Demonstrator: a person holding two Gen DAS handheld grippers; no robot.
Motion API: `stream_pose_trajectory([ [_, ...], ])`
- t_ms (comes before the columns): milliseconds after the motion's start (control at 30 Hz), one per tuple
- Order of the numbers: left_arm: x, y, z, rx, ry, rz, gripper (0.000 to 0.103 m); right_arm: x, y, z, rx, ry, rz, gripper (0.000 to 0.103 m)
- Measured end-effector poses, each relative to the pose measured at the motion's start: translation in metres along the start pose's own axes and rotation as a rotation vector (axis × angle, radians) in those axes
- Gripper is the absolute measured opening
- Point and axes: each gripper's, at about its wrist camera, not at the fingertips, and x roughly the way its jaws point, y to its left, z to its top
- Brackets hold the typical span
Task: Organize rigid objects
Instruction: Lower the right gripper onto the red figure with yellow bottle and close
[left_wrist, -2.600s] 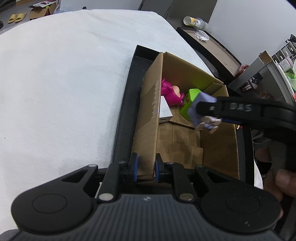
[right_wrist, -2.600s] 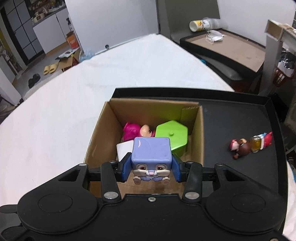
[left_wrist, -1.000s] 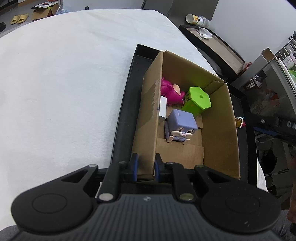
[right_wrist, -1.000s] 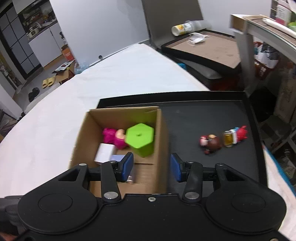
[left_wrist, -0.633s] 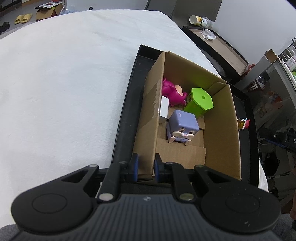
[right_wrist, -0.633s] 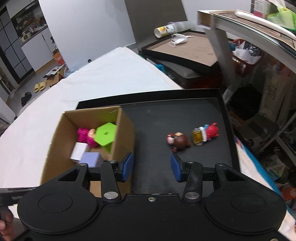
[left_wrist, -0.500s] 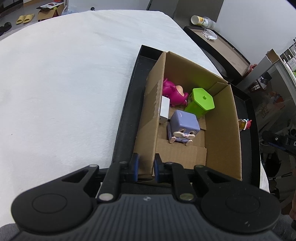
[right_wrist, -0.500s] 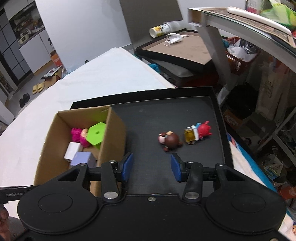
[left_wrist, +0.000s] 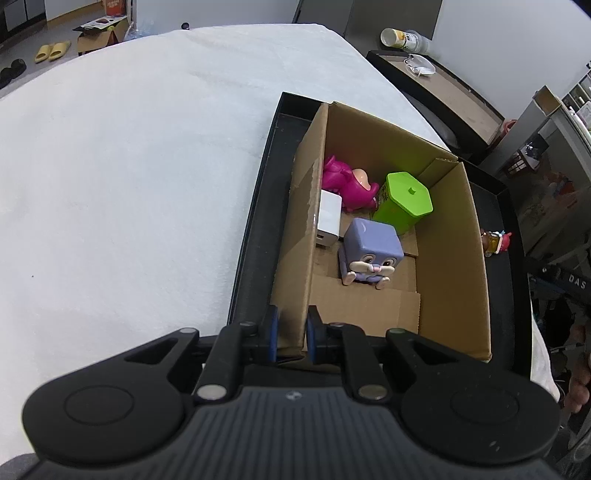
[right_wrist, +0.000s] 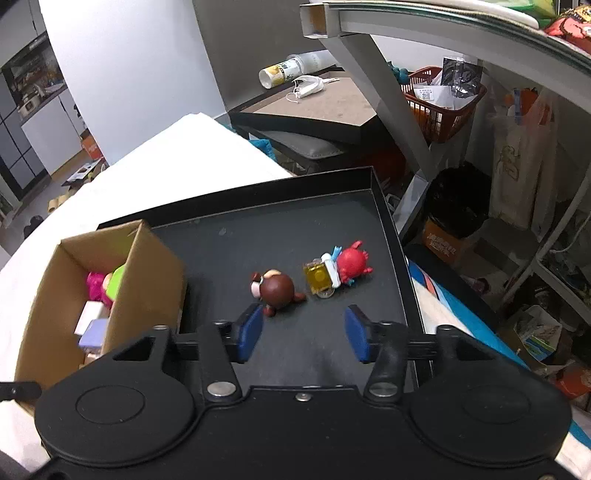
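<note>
The left gripper sits at 6 o'clock in its own view, its blue fingers clenched on the near left wall of the cardboard box; just beyond, inside the box, a purple cube-headed bunny figure stands upright on the cardboard floor, facing the camera; touching it at 10 o'clock is a white block leaning against the left wall; at the bunny's 1 o'clock stands a green hexagonal container, and beside that, toward 11 o'clock, lies a pink figure; the box rests on a black tray, which sits on the white-covered worktop; a hand shows at the right edge

In the right wrist view, the right gripper hovers over bare tray floor, its fingers released and opening with nothing between them; just past the left finger, at 11 o'clock, a brown round-headed figure lies on the tray; close beside it at 3 o'clock lies a red figure with a yellow part; both are outside the box, which stands at 9 o'clock; far off at 12 o'clock, a tipped cup and a face mask lie on a brown surface
</note>
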Motion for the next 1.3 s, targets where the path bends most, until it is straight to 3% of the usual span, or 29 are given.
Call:
stream_pose_trajectory([
  [400, 0.003, -0.004, 0.001, 0.000, 0.010, 0.028, 0.014, 0.040, -0.007, 0.017, -0.056, 0.005, -0.028, 0.056],
  [567, 0.005, -0.004, 0.002, -0.002, 0.018, 0.034, 0.014, 0.052, -0.010, 0.020, -0.068, 0.009, -0.037, 0.066],
  [900, 0.008, -0.006, 0.003, -0.002, 0.027, 0.045, 0.014, 0.077, -0.008, 0.026, -0.110, 0.028, -0.032, 0.066],
  [1067, 0.011, -0.008, 0.004, -0.003, 0.033, 0.054, 0.014, 0.086, -0.005, 0.025, -0.135, 0.036, -0.034, 0.071],
  [1233, 0.012, -0.009, 0.004, -0.002, 0.033, 0.064, 0.014, 0.096, -0.013, 0.027, -0.119, 0.054, -0.043, 0.071],
  [1300, 0.012, -0.009, 0.004, -0.003, 0.033, 0.064, 0.014, 0.099, -0.016, 0.026, -0.106, 0.067, -0.043, 0.064],
])
